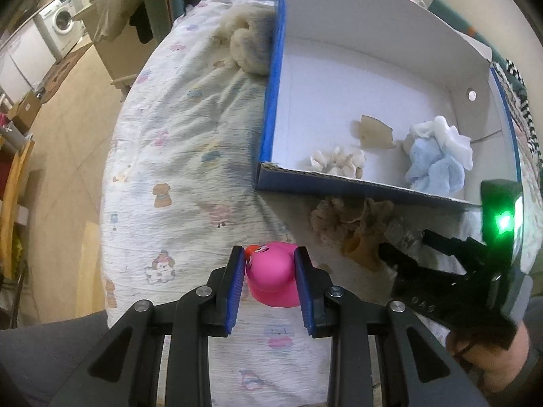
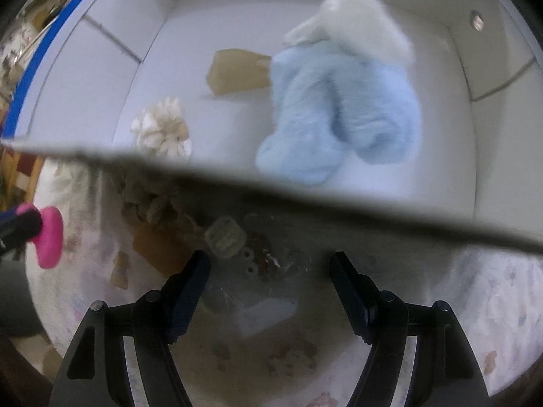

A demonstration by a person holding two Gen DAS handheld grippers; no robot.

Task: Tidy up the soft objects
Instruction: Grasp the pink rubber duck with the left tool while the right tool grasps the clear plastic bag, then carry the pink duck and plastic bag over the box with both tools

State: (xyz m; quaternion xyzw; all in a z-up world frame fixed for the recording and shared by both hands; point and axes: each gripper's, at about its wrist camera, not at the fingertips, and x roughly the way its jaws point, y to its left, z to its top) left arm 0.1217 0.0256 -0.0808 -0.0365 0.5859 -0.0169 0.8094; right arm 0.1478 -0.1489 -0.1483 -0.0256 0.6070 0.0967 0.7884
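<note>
Two blue pads of the left gripper (image 1: 269,264) pinch a pink rubber duck (image 1: 271,279) from either side, its orange beak against the pad at nine o'clock, and it appears lifted clear of the printed bedsheet (image 1: 176,156). Up toward one o'clock from the duck stands the open box (image 1: 271,101), blue outside and white inside, already holding a white ruffled scrunchie (image 1: 337,161), a tan scrap (image 1: 375,132) and a pale blue and white cloth bundle (image 1: 437,156). Just outside the box's near wall, at two o'clock from the duck, lies a brownish fuzzy toy (image 1: 353,224) on the sheet, and a cream fleece lump (image 1: 247,44) rests against the outer wall at twelve o'clock. The right gripper (image 2: 269,271) hangs spread wide with nothing between its fingers, pointing down at the clutter beside that brownish toy; its view is blurred. I judge the duck is bound for the box. The risks: the smooth, rounded body could squirt out of the pads, the carry could clip the raised cardboard rim, or both tools could crowd each other near the wall.
</note>
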